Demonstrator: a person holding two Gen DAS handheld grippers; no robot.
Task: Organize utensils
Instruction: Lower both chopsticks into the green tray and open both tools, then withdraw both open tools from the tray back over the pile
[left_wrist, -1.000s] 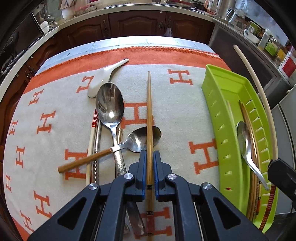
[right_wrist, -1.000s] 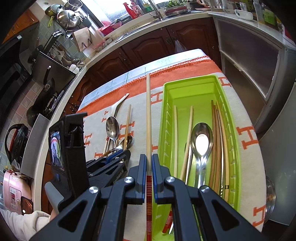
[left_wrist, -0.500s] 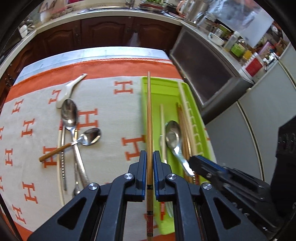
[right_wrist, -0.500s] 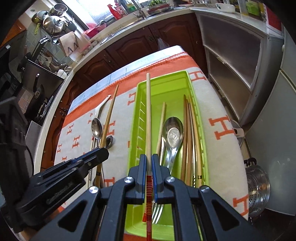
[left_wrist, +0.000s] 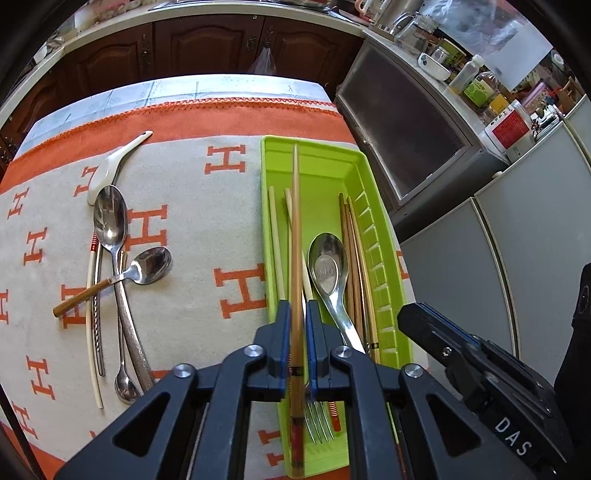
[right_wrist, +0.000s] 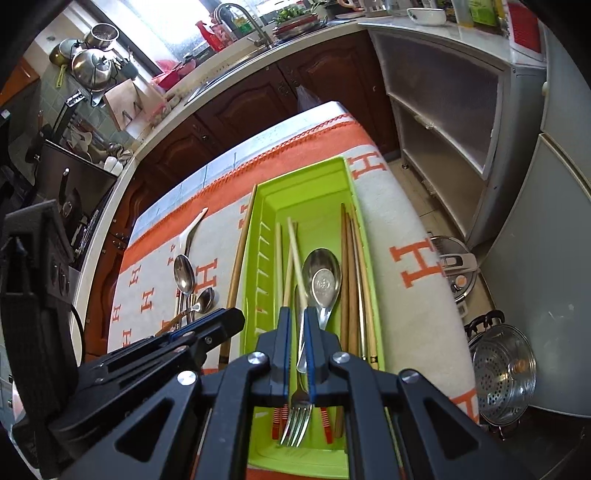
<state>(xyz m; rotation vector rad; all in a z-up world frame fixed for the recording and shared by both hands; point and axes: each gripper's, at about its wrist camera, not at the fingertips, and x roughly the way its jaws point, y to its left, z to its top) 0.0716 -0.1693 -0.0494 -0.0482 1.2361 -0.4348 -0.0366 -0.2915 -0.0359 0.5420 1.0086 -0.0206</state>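
My left gripper (left_wrist: 295, 325) is shut on a brown wooden chopstick (left_wrist: 295, 221), held lengthwise above the green tray (left_wrist: 369, 206). In the right wrist view that chopstick (right_wrist: 238, 258) shows along the tray's (right_wrist: 354, 206) left rim, ahead of the left gripper (right_wrist: 221, 321). My right gripper (right_wrist: 295, 332) hangs over the tray's near end, shut with nothing between its fingers. The tray holds two pale chopsticks (right_wrist: 293, 251) with red-striped ends, a metal spoon (right_wrist: 321, 277), brown chopsticks (right_wrist: 351, 277) and a fork (right_wrist: 295, 417). Only the tip of the right gripper (left_wrist: 417, 319) shows in the left wrist view.
On the orange-and-grey cloth left of the tray lie a white ceramic spoon (left_wrist: 110, 166), a large metal spoon (left_wrist: 109, 221), a wooden-handled spoon (left_wrist: 151, 260) and a pale chopstick (left_wrist: 90, 314). Right of the table's edge, a steamer pot (right_wrist: 506, 369) stands on the floor.
My left gripper carried the brown chopstick rightward from above the cloth to above the tray. The right gripper let go of the pale red-ended chopstick, which now lies in the tray.
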